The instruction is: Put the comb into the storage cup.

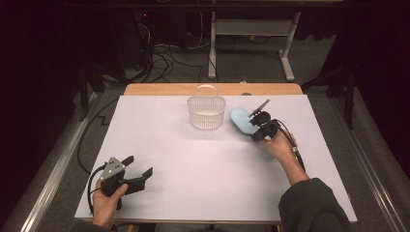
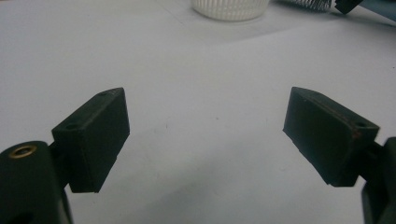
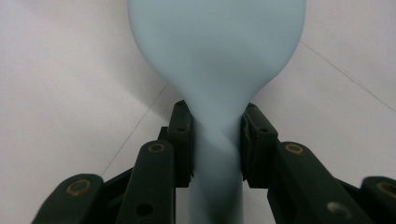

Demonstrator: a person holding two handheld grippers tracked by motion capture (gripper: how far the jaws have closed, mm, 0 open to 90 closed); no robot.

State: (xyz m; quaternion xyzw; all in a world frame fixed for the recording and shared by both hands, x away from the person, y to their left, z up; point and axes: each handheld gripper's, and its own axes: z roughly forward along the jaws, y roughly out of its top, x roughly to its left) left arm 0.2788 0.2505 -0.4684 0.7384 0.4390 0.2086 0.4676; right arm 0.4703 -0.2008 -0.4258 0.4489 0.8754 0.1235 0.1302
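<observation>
Right tongs [image 3: 215, 140] clamped shut; left tongs [image 2: 205, 135] wide (resting low).

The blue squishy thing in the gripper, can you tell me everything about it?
The pale blue thing looks soft and smooth, like cloth or foam. It has a wide rounded end and a narrow waist. The right gripper is shut on that waist, squeezing it in. From above it lies low on the white table, just right of the white basket, not touching the basket.
</observation>
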